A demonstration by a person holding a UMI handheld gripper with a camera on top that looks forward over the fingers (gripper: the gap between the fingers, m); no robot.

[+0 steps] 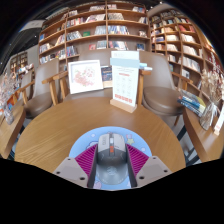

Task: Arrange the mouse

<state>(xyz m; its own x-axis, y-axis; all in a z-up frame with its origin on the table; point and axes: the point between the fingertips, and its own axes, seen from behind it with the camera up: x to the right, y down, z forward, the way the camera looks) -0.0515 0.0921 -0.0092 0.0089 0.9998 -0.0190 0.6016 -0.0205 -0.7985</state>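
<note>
A grey mouse (110,150) with an orange mark near its wheel lies lengthwise between my fingers. My gripper (111,160) is shut on it, and both magenta pads (87,158) press against its sides. Under the mouse is a round light-blue mouse mat (84,138) with small printed figures, lying on a round wooden table (50,125) at its near edge. I cannot tell whether the mouse rests on the mat or is held just above it.
A white sign stand (124,80) and a framed picture (85,75) stand at the table's far side. Wooden chairs (160,95) ring the table. Bookshelves (100,30) fill the background.
</note>
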